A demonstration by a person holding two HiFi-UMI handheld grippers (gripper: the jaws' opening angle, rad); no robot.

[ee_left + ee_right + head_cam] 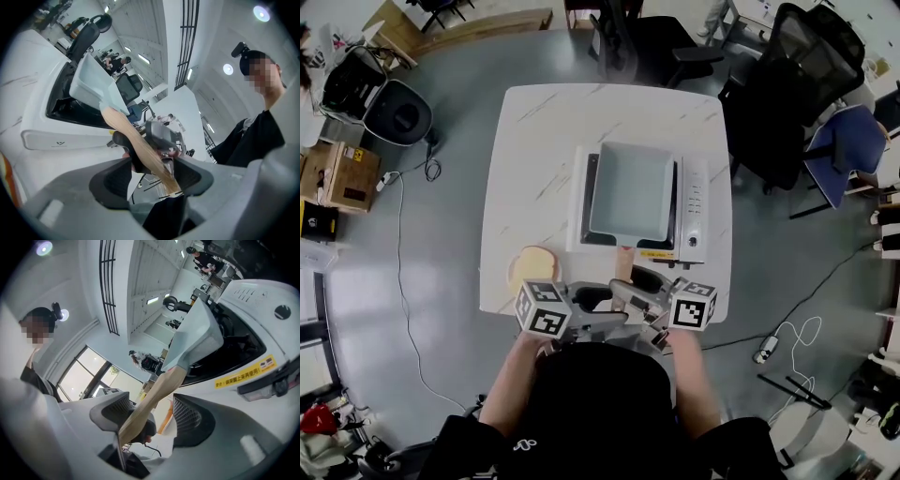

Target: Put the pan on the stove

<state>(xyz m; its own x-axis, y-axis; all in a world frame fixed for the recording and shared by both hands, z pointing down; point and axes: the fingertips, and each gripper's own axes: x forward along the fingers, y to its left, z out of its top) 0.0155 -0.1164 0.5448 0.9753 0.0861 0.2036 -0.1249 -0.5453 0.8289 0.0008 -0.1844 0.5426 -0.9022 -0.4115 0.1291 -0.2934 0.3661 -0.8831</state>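
Observation:
A square pale grey pan (630, 192) sits on the white single-burner stove (694, 211) on the table. Its wooden handle (624, 262) points toward me, over the stove's front edge. My left gripper (598, 302) and right gripper (645, 286) meet at the handle from either side, near the table's front edge. In the left gripper view the handle (136, 140) runs slanting between the open jaws of the left gripper (152, 176), with a gap at the left pad. In the right gripper view the handle (154, 394) lies between the spread pads of the right gripper (150, 416), untouched on both sides.
A pale round bread-like thing (532, 265) lies on the white table (534, 141) left of the stove. Black office chairs (787, 84) stand beyond the table's far right corner. Cables (403, 244) trail on the floor at left, near cardboard boxes (342, 173).

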